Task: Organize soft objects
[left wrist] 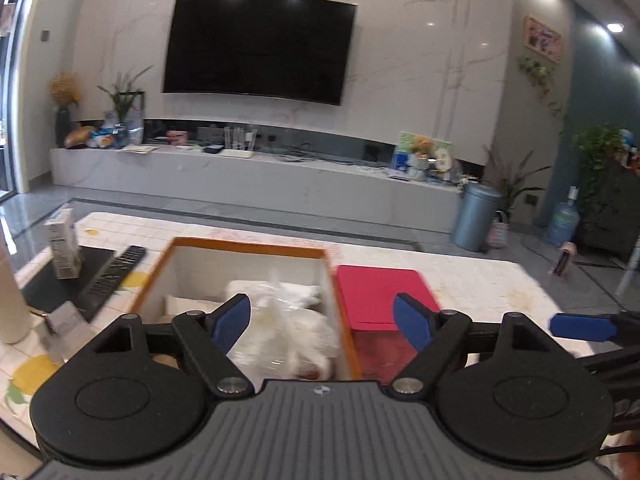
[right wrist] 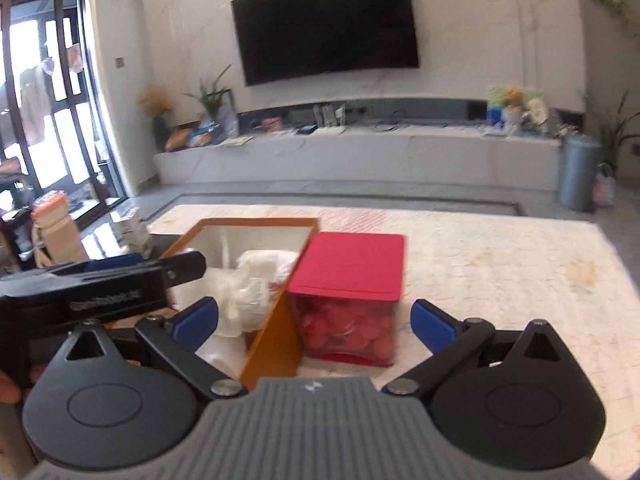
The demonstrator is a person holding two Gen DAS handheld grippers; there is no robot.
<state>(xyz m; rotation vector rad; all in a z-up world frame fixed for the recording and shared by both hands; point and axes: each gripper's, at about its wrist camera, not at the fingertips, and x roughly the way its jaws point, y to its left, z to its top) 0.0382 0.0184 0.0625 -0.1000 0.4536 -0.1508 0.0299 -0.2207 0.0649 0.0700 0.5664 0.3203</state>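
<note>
An orange box (left wrist: 248, 245) with white inner walls stands on the table, and a bundle of white soft things in clear plastic (left wrist: 288, 320) lies inside it. My left gripper (left wrist: 322, 322) hovers open over the box's near end; the bundle lies below the gap and the pads touch nothing. One of my right gripper's fingers (left wrist: 580, 326) shows at the right edge. In the right wrist view the orange box (right wrist: 280, 320) and the white bundle (right wrist: 256, 280) sit left of centre. My right gripper (right wrist: 314, 322) is open and empty. The left gripper (right wrist: 160, 266) reaches in from the left.
A clear box with a red lid (right wrist: 352, 264), full of red pieces, stands against the orange box's right side. A remote control (left wrist: 114, 276), a small carton (left wrist: 64, 248) and a white roll (left wrist: 10, 300) are at the left. A pale patterned cloth (right wrist: 500, 280) covers the table.
</note>
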